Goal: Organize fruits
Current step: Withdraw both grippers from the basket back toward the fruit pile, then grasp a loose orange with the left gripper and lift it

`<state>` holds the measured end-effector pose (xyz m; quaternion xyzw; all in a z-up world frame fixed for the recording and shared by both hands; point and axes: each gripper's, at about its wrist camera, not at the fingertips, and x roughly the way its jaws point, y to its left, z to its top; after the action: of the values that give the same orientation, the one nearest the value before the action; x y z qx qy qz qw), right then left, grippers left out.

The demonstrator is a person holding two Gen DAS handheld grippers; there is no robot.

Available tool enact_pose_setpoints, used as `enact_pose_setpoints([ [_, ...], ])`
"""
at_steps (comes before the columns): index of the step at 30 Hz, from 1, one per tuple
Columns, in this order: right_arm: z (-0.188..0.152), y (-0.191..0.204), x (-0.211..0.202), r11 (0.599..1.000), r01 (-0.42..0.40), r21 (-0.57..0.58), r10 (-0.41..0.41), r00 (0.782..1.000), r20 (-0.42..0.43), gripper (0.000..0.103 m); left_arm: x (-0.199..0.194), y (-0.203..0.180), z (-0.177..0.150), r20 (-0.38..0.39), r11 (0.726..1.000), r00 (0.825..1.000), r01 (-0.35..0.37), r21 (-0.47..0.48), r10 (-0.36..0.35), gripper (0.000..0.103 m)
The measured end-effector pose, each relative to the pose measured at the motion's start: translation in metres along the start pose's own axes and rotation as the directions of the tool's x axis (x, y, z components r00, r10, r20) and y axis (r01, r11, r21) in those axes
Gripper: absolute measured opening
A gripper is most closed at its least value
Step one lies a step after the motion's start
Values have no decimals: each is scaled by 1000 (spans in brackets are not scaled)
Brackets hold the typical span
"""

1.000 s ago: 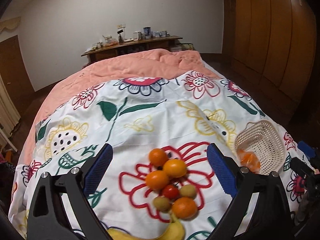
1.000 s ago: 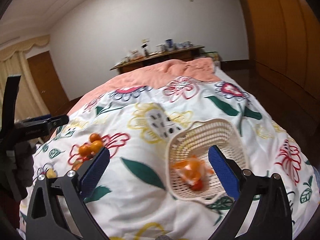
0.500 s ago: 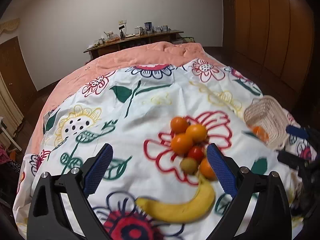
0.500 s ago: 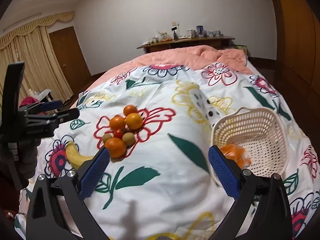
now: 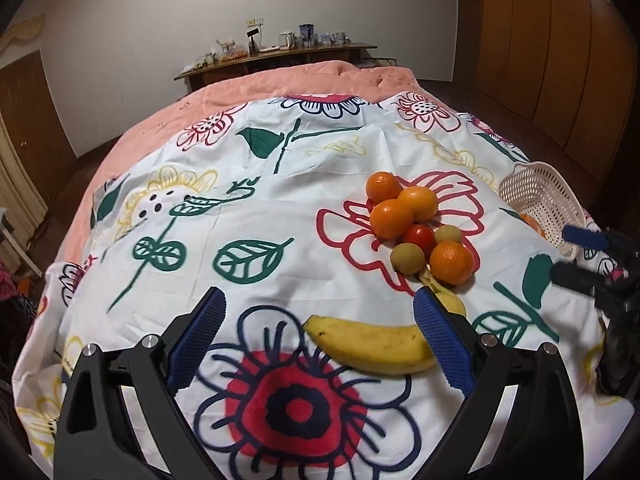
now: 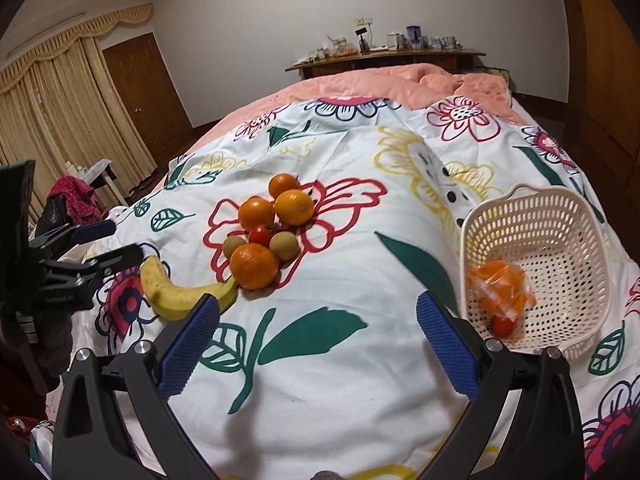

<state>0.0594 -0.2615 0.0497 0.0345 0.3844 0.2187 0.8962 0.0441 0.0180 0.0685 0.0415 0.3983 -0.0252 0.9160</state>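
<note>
Left gripper (image 5: 318, 312) wide apart, empty, above banana (image 5: 372, 346) on the bedspread (image 5: 280, 200). Right gripper (image 6: 318, 318) wide apart, empty, beside basket (image 6: 560, 208) near right edge.

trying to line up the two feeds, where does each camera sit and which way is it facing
Left wrist: rides on the left claw, looking forward and down over the floral sheet at the banana and the fruit pile; its own open blue pads frame the view, and the right claw shows at the right edge.
Right wrist: rides on the right claw, facing the sheet between pile and basket; its own open pads show, and the left claw at the left edge.
Shared: banana, fruit pile, basket, sheet, far shelf.
</note>
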Motion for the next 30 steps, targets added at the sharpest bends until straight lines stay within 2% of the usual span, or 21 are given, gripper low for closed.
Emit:
enact_pose_setpoints([
  [7, -3, 1, 9, 1000, -10, -3, 10, 999, -36, 98, 24, -9, 18, -21, 998, 999, 50, -32, -50, 96],
  [13, -5, 0, 13, 1000, -20, 4, 20, 998, -53, 98, 43, -22, 35, -62, 996, 995, 83, -19, -84, 95],
  [16, -5, 1, 14, 1000, -15, 0, 15, 998, -54, 98, 54, -23, 43, -97, 994, 990, 99, -39, -102, 86],
  [18, -6, 1, 14, 1000, -12, -3, 12, 998, -55, 98, 61, -24, 47, -112, 992, 986, 119, -51, -124, 85],
  [27, -7, 6, 18, 999, 19, -38, -21, 997, -69, 98, 93, -40, 65, -161, 994, 980, 112, -17, -114, 84],
  [30, -7, 6, 18, 999, 19, -38, -22, 997, -69, 98, 105, -39, 67, -186, 994, 977, 107, -21, -109, 78],
])
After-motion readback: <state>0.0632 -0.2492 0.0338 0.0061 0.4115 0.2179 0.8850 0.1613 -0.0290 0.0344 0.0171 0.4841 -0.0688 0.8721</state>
